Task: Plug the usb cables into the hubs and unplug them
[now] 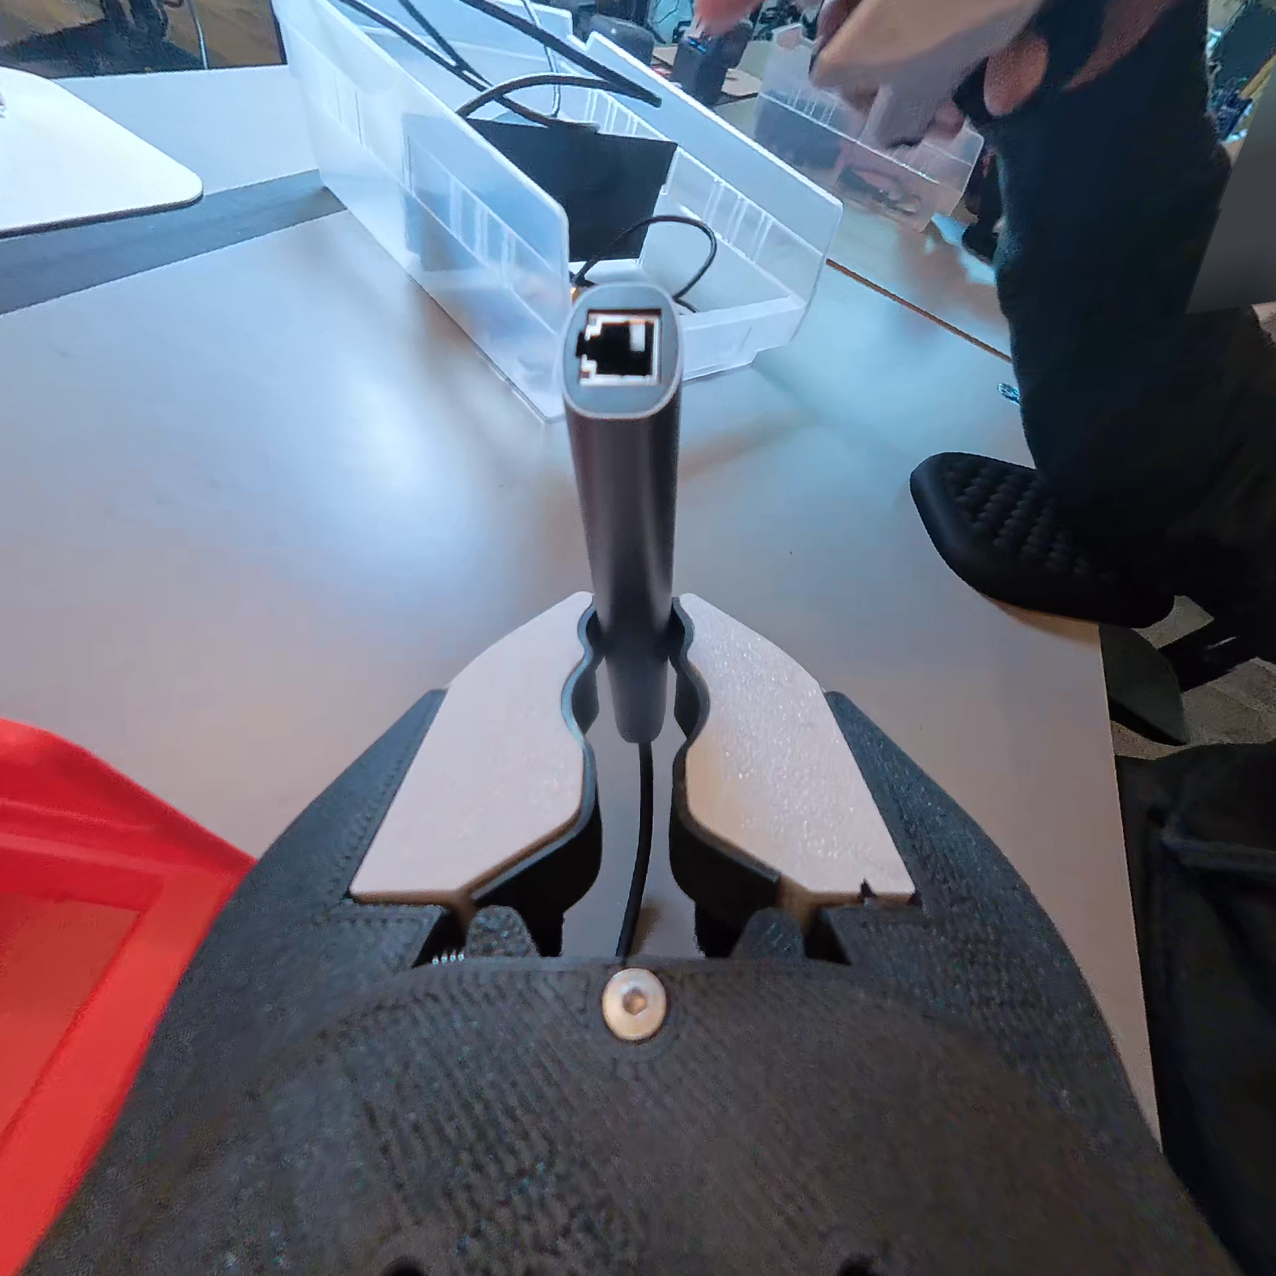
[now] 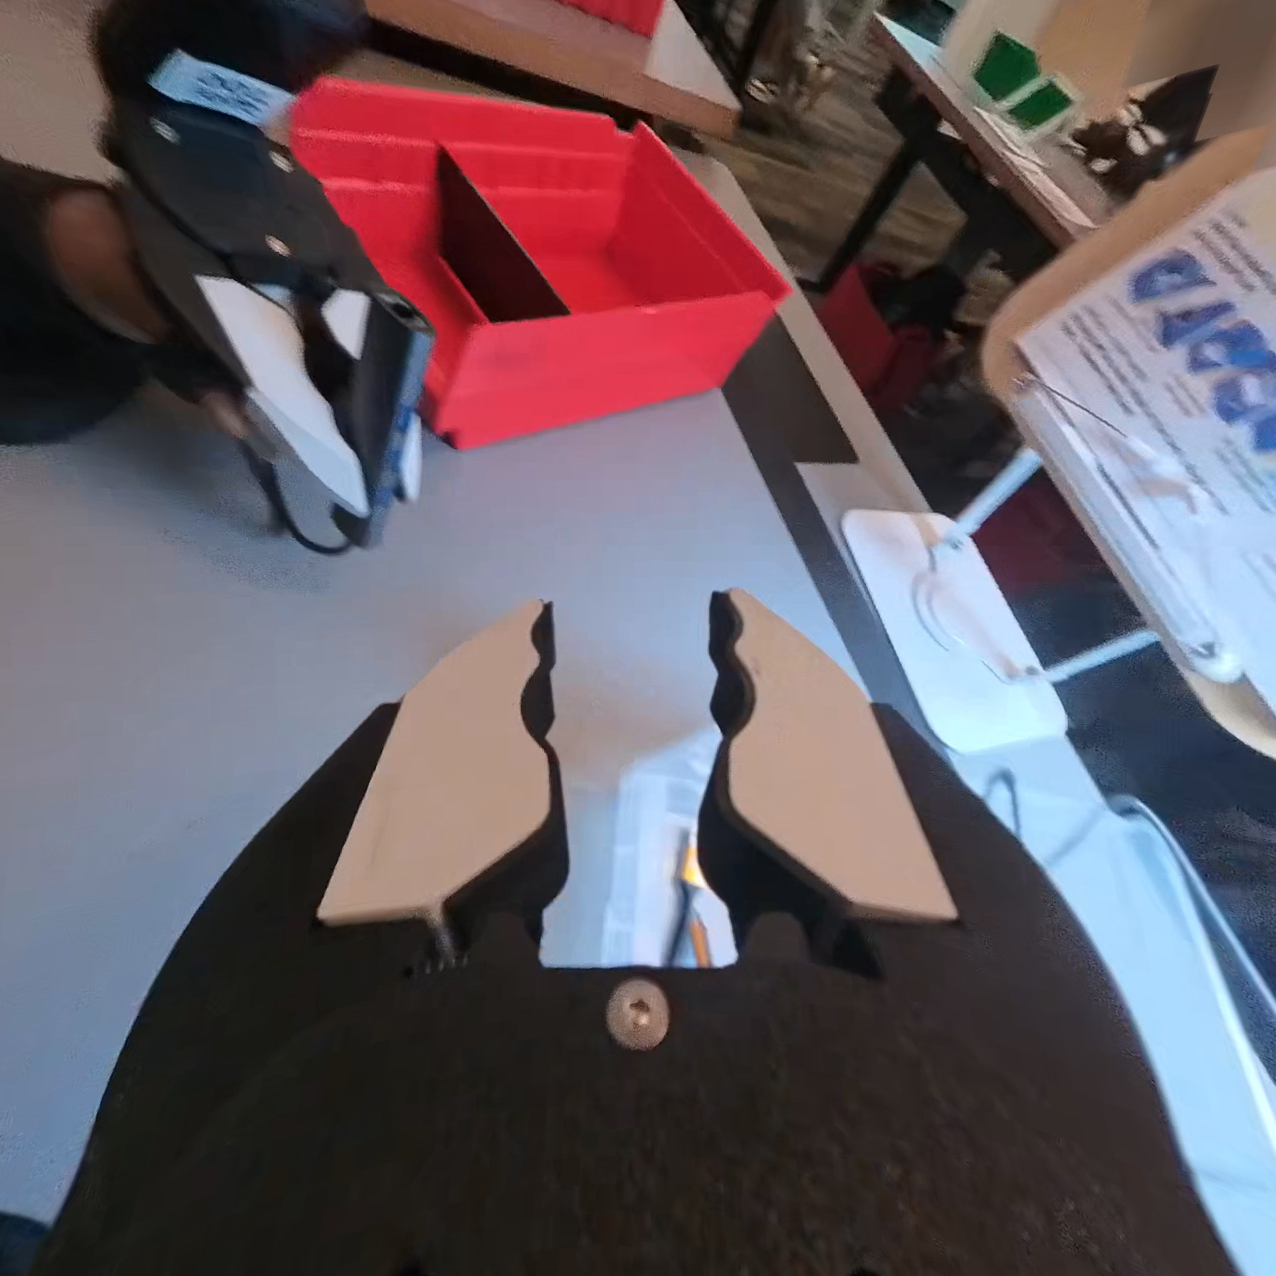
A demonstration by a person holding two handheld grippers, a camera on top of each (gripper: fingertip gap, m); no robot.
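We hold the grey hub (image 1: 625,525) in the left gripper (image 1: 634,632); its fingers (image 1: 497,759) are clamped on the hub's near end, body pointing away over the grey table (image 1: 276,483). The far end face shows a network socket. The hub's own thin black lead (image 1: 639,849) trails back between the fingers. The right wrist view shows the same grip from the side, with blue ports along the hub's edge (image 2: 407,428).

The right gripper (image 2: 630,611) is empty, fingers (image 2: 449,759) parted, hovering over bare table. Beneath it lies a clear bin (image 2: 656,849) with a cable end, blurred. More clear bins (image 1: 483,228) with black cables sit far beyond the hub. A red bin (image 2: 573,276) stands beside the left gripper.

Judgement: the hub is presented, no cable in hand yet, so the plug-in step has not begun. Next: the right gripper must take a USB plug from the bin, orient it flat to a side port, and push while the left braces.
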